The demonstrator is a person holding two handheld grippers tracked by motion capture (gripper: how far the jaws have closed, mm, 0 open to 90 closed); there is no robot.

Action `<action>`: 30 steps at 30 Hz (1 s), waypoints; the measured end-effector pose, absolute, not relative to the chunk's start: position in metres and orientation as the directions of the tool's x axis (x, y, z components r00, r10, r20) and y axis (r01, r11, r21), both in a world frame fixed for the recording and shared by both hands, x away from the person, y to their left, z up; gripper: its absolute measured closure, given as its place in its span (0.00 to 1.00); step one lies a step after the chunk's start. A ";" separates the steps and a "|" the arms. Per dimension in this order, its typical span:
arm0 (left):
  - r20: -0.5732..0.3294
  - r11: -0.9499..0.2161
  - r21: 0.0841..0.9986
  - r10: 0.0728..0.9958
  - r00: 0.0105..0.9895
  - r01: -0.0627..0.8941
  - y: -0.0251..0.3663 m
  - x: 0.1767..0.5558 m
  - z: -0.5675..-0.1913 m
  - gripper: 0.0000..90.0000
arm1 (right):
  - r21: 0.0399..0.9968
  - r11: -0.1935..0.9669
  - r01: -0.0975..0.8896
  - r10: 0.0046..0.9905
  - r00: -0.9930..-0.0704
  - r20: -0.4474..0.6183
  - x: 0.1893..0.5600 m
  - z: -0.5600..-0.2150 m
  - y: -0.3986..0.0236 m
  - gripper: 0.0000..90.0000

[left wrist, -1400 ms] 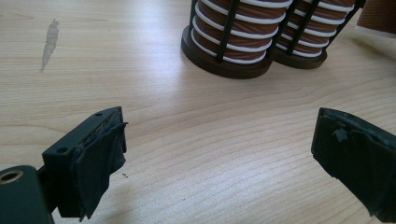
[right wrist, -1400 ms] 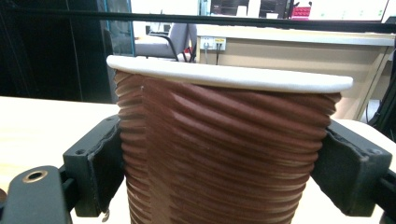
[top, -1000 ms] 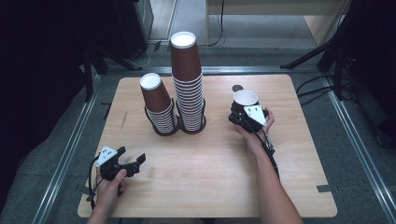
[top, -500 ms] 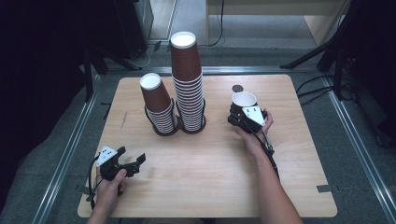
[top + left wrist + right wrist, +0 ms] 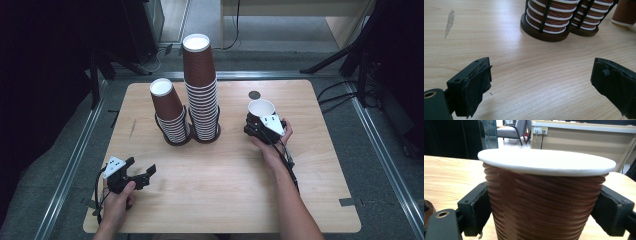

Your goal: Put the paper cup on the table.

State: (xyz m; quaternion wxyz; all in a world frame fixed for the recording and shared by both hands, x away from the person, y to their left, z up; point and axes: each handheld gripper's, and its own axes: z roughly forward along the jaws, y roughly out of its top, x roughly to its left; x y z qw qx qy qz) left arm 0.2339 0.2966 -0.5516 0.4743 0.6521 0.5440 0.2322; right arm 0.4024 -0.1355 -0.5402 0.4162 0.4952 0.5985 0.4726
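Observation:
A single brown ribbed paper cup (image 5: 261, 108) with a white rim stands upright at the table's right middle. My right gripper (image 5: 254, 125) is shut on it, and its jaws press both sides of the cup (image 5: 544, 202) below the rim. Two stacks of upside-down brown cups sit in dark wire holders: a short leaning stack (image 5: 169, 114) and a taller stack (image 5: 201, 87) beside it. My left gripper (image 5: 144, 176) rests low near the front left, open with nothing between its jaws. In the left gripper view the left gripper (image 5: 541, 82) faces the holder bases (image 5: 544, 32).
The wooden table (image 5: 220, 200) has bare room across its front and middle. A small dark round spot (image 5: 254, 94) lies behind the held cup. A pale scuff (image 5: 449, 21) marks the wood to the left. Metal rails and cables run beside the table.

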 end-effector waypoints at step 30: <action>-0.212 0.040 0.871 0.930 0.302 0.489 0.297 0.234 -0.552 0.04 | 0.977 0.043 0.210 0.970 -0.244 0.010 0.385 -0.530 -0.143 0.00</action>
